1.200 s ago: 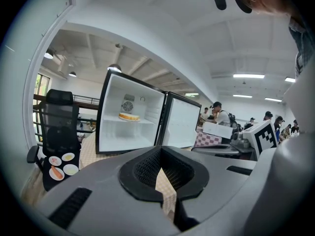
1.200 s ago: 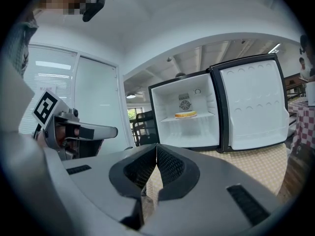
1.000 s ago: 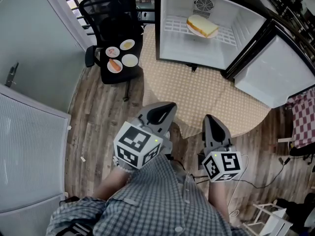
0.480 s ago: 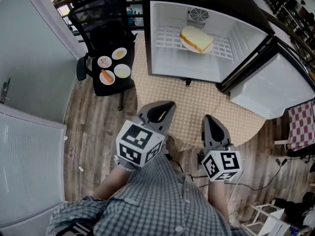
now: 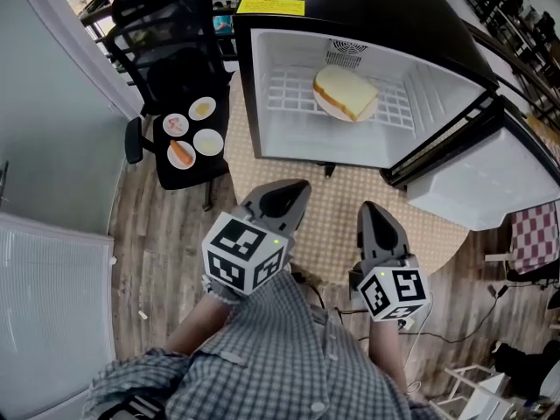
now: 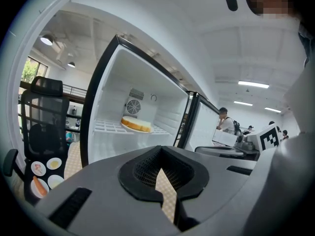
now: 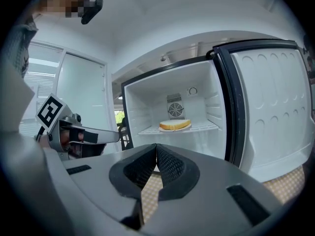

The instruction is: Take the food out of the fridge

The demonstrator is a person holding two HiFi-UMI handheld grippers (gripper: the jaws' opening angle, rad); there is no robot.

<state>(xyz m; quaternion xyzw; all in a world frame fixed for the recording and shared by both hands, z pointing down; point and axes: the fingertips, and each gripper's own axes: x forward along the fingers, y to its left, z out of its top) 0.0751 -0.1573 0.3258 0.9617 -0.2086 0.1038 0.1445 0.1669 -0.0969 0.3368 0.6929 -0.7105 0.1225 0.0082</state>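
Standing open, upper centre: fridge (image 5: 297,143), door (image 5: 490,182) swinging out to right edge. Resting on wire shelf inside: bread slice (image 5: 347,90) on plate, not yet taken. Hovering at lower centre, well short of fridge: left gripper (image 5: 282,198) and right gripper (image 5: 378,226), jaws pressed together, carrying nothing. Leaving open lane over patterned mat (image 5: 337,195), between chair (image 5: 166,24) at upper left and door edge.

We see a fridge (image 5: 385,11) that is black outside and white within, with a yellow label (image 5: 271,6) on its top edge. The bread (image 5: 346,92) is pale cream with a golden-brown crust. The rug (image 5: 332,208) is tan with a fine pattern, possibly a small check. The floor (image 5: 162,226) is grey-brown wood planks and the chair (image 5: 166,51) is black. The left gripper (image 5: 297,186) and right gripper (image 5: 372,208) are grey, and their cubes are white with black squares. The shirt (image 5: 289,357) is grey-and-white plaid, and the cloth (image 5: 534,234) has red-and-white checks.
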